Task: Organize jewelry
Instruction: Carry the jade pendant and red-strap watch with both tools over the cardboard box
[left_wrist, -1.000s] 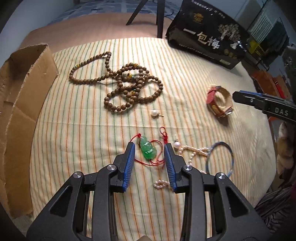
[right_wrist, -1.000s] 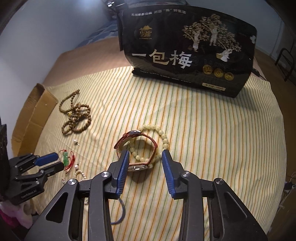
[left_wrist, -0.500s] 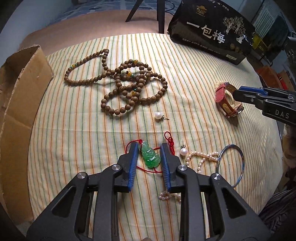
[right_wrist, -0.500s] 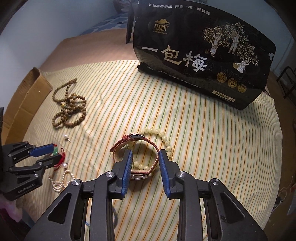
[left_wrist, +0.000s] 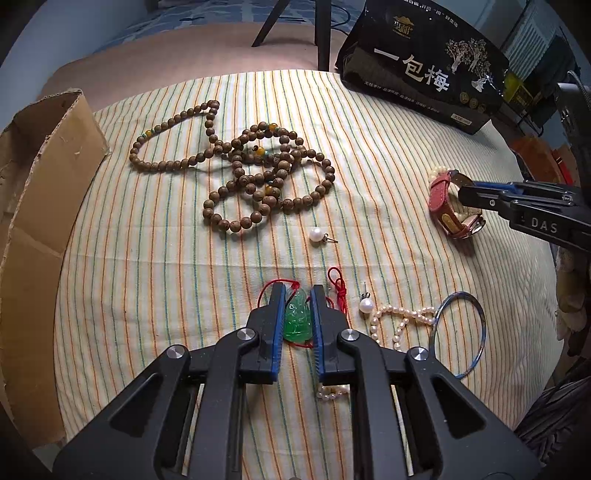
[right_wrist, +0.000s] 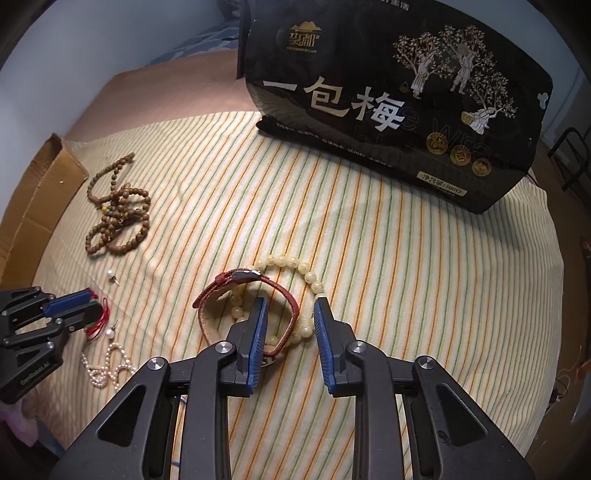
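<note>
Green pendant (left_wrist: 297, 320) pinched in my left gripper (left_wrist: 297, 314), whose jaws have just been closing, right gripper (right_wrist: 290, 321) closing with a gap yet around the red watch strap (right_wrist: 284, 295); next, lift both.

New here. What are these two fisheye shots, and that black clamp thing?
No robot: a person holds a two-finger gripper in each hand, each with a camera looking along its fingers; one picture per hand. On the striped cloth lie wooden beads, pearls, a bangle and a black bag. The left gripper has just been closing and pinches the green pendant. The right gripper, also closing, straddles the watch and a cream bracelet, not yet gripping.
</note>
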